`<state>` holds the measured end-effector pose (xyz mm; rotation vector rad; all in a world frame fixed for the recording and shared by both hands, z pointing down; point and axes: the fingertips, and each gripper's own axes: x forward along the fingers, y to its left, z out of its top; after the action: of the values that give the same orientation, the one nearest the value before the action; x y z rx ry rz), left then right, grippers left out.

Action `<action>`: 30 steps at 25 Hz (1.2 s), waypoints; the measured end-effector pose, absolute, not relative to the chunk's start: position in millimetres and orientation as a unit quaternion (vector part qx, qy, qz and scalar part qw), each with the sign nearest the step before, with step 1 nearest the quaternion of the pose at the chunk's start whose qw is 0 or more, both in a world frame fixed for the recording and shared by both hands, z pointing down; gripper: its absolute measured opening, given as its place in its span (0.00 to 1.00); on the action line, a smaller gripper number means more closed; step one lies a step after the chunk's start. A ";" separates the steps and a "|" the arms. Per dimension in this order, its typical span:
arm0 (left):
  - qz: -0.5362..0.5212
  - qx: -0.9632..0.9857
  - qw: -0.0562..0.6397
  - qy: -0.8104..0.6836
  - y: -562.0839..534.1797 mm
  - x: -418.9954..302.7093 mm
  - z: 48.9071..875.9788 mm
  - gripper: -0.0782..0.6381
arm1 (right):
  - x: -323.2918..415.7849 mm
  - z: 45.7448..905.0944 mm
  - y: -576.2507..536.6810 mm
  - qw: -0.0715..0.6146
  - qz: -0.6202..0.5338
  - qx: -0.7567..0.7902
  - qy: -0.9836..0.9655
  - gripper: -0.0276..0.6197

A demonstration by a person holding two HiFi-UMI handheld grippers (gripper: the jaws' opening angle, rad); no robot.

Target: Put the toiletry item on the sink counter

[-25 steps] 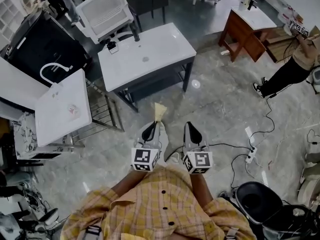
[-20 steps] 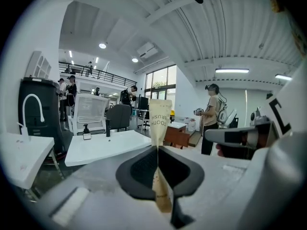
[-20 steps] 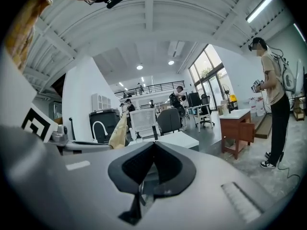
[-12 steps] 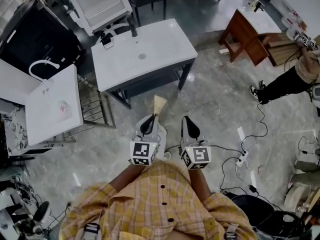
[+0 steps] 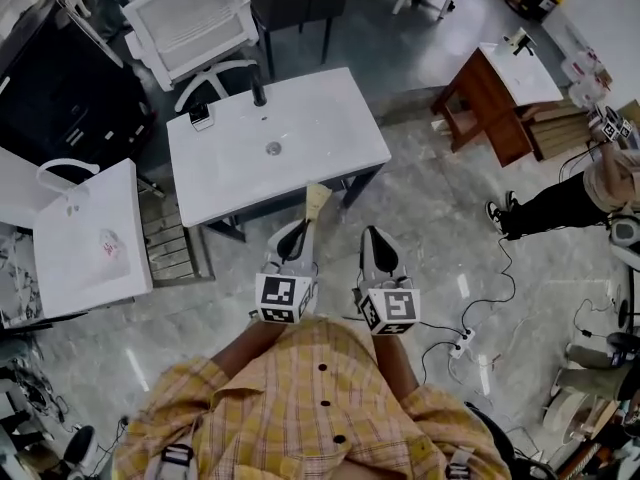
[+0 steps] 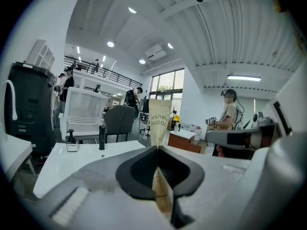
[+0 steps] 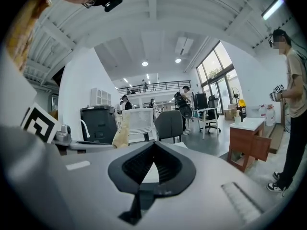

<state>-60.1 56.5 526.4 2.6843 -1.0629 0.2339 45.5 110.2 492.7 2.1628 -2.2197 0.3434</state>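
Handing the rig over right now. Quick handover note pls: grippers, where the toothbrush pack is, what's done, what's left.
Left gripper: shut on the toothbrush pack, which stands upright out of the jaws.
Right gripper: shut, nothing between the jaws, held beside the left one.
Sink counter: white, directly ahead, faucet at its far edge. The pack looks to be at about its near edge, in the air.
Done: pack picked up and carried to the counter.
Left: reach over the bare top, lower the pack onto it, open the left jaws, pull back.
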 end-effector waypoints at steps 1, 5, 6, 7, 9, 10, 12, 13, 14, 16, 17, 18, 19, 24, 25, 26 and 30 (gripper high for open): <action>0.079 0.920 0.122 -0.363 43.9 -55.7 525.9 0.12 | 49.0 492.7 98.1 0.014 0.110 0.694 -0.712 0.05; 0.079 0.921 0.126 -0.361 -5.3 -42.9 528.5 0.12 | 63.1 495.8 52.5 0.020 0.109 0.697 -0.708 0.05; 0.079 0.920 0.127 -0.361 -17.3 -41.2 529.2 0.12 | 65.6 496.5 41.2 0.021 0.108 0.699 -0.707 0.05; 0.079 0.920 0.128 -0.361 -28.9 -40.5 529.9 0.12 | 67.0 497.3 30.1 0.023 0.107 0.699 -0.707 0.05; 0.082 0.920 0.127 -0.361 -50.2 -40.4 531.3 0.12 | 67.9 497.9 9.0 0.025 0.105 0.699 -0.707 0.05; 0.083 0.920 0.125 -0.361 -59.9 -40.3 531.7 0.12 | 68.2 497.3 -0.8 0.026 0.104 0.699 -0.707 0.05; 0.088 0.922 0.119 -0.358 -76.9 -38.5 532.5 0.12 | 69.6 493.9 -19.1 0.028 0.100 0.698 -0.709 0.05; 0.090 0.923 0.116 -0.356 -84.7 -37.0 533.4 0.12 | 70.7 492.0 -27.8 0.030 0.097 0.697 -0.709 0.05; 0.092 0.924 0.115 -0.353 -92.1 -35.3 534.8 0.12 | 71.7 490.5 -35.9 0.033 0.094 0.697 -0.710 0.05; 0.102 0.926 0.112 -0.347 -106.1 -33.3 539.5 0.12 | 72.8 489.3 -49.7 0.038 0.091 0.698 -0.710 0.05; 0.109 0.926 0.111 -0.345 -112.7 -33.3 542.4 0.12 | 73.0 489.6 -55.4 0.042 0.092 0.698 -0.709 0.05; 0.116 0.926 0.111 -0.343 -118.6 -33.7 545.0 0.12 | 73.1 490.3 -60.2 0.046 0.092 0.698 -0.709 0.05; 0.120 0.925 0.112 -0.343 -123.7 -34.3 547.3 0.12 | 72.9 491.5 -64.4 0.050 0.094 0.698 -0.708 0.05; 0.136 0.922 0.114 -0.344 -145.4 -35.1 555.3 0.12 | 73.4 494.5 -82.3 0.064 0.098 0.693 -0.712 0.05; 0.142 0.923 0.109 -0.342 -149.7 -32.9 555.5 0.12 | 74.6 493.8 -85.3 0.066 0.098 0.692 -0.713 0.05; 0.149 0.924 0.103 -0.338 -153.7 -30.2 556.0 0.12 | 75.9 493.4 -87.7 0.067 0.099 0.691 -0.713 0.05; 0.186 0.925 0.073 -0.323 -170.0 -14.8 565.2 0.12 | 83.7 499.5 -92.0 0.072 0.104 0.687 -0.716 0.05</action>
<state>-14.8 -170.0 565.2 2.7791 -0.9706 0.5591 83.7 -92.0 499.5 2.0647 -2.1515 0.3135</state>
